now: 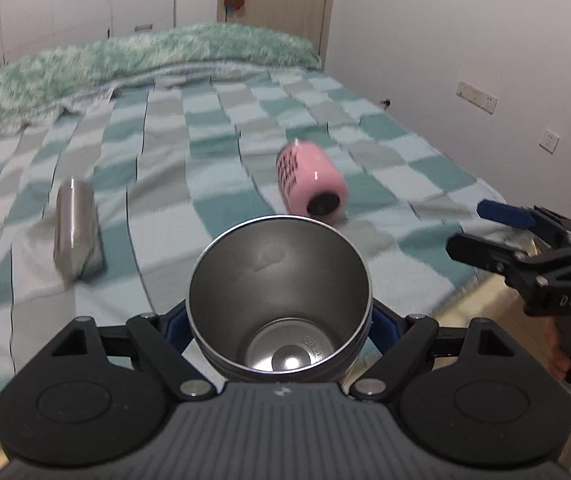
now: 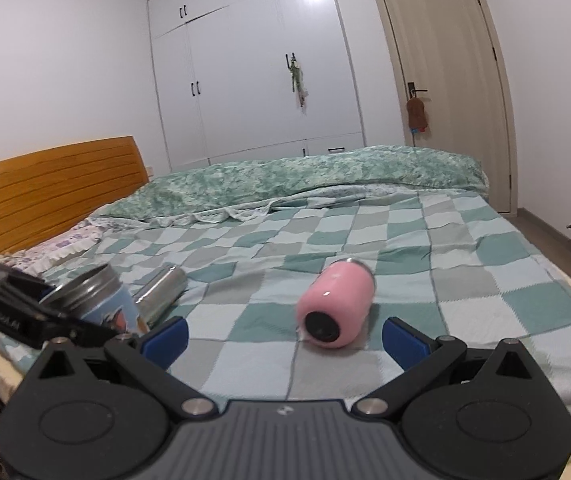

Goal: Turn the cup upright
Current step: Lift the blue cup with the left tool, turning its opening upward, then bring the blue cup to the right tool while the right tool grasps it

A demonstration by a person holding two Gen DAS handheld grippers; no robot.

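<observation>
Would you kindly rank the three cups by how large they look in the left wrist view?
1. Steel-lined cup held in the left gripper: largest, though it sits nearest the camera.
2. Silver cup, lying on the bed.
3. Pink cup, also lying; close to the silver one, so this order is unsure.

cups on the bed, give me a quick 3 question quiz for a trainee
1. True or false: the pink cup stands upright on the bed.
2. Which gripper holds the steel mug: A left, B right, C neither?
3. Fill in: the silver cup lies on its ____.

Key: 1 false, it lies on its side. 2 A; the left gripper is shut on it, while the right gripper is open. 3 side.
</observation>
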